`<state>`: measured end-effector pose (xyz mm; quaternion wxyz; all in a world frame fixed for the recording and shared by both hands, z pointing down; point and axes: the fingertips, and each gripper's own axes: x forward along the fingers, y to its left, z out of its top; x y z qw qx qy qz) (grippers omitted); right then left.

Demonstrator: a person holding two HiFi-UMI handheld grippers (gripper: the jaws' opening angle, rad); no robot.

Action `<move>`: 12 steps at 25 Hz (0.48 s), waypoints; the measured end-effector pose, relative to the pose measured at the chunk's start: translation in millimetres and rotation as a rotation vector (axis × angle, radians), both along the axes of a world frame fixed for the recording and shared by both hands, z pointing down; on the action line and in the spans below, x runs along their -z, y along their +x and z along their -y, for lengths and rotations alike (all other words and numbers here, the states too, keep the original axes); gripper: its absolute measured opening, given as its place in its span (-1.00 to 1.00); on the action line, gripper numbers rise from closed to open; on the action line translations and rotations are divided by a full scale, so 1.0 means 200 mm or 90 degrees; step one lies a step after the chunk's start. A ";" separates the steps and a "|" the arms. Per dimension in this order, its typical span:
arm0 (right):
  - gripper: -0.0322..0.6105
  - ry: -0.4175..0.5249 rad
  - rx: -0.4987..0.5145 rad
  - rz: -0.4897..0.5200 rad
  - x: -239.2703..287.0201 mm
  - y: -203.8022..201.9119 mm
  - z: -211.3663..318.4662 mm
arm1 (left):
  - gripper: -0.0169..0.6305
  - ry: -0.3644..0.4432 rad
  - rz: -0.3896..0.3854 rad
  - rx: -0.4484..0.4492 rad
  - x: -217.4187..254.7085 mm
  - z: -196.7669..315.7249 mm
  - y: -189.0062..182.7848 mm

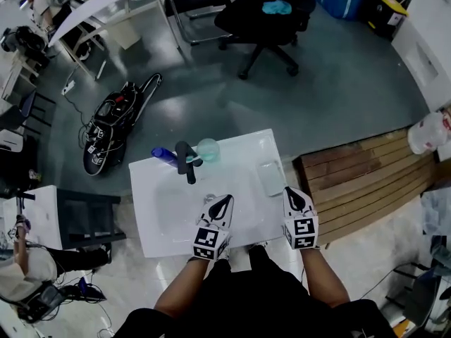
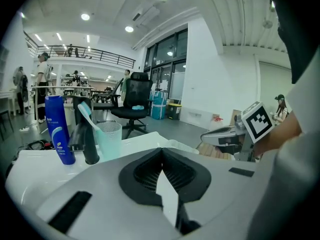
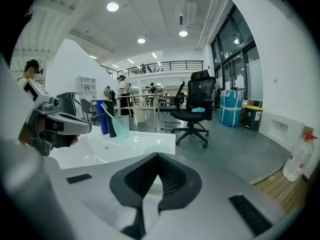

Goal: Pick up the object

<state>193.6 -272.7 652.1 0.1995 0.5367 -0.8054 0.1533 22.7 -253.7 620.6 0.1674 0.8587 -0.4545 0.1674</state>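
The person holds both tools low over the near edge of a white washbasin (image 1: 144, 239). The left hand-held gripper (image 1: 227, 200) is over the middle of the near edge and points to the basin. Its own view shows its jaws closed together at the tips, with nothing between them. The right hand-held gripper (image 1: 290, 191) is over the near right corner, well apart from the left one. Its jaws are also closed at the tips and they hold nothing.

The task does not say which object is meant, and neither tool touches any object. The loose things stand along the far edge, toward the far left corner. A black faucet (image 1: 187, 163) is there, and a blue bottle (image 2: 57, 129) stands upright just left of it. A pale green translucent cup (image 2: 110, 139) stands just right of the faucet, and a toothbrush (image 2: 84, 110) in it leans to the left, across the top of the faucet. A clear soap dish (image 1: 270, 177) lies at the right edge, just beyond the right hand-held gripper.

Past the far edge a black office chair (image 1: 262, 14) stands on the grey floor. A wooden platform (image 1: 363, 178) is beside the right edge of the washbasin.
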 end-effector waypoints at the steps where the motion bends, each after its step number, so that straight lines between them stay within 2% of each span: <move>1: -0.84 -0.003 0.000 -0.003 -0.01 0.00 0.01 | -0.91 -0.003 0.001 0.000 -0.01 0.00 0.00; 8: -0.84 -0.033 0.025 -0.019 -0.11 0.00 0.06 | -0.91 -0.010 0.014 -0.011 -0.06 0.02 0.01; 12: -0.73 -0.054 0.039 -0.028 -0.18 -0.01 0.08 | -0.91 -0.018 0.014 -0.011 -0.09 0.01 0.01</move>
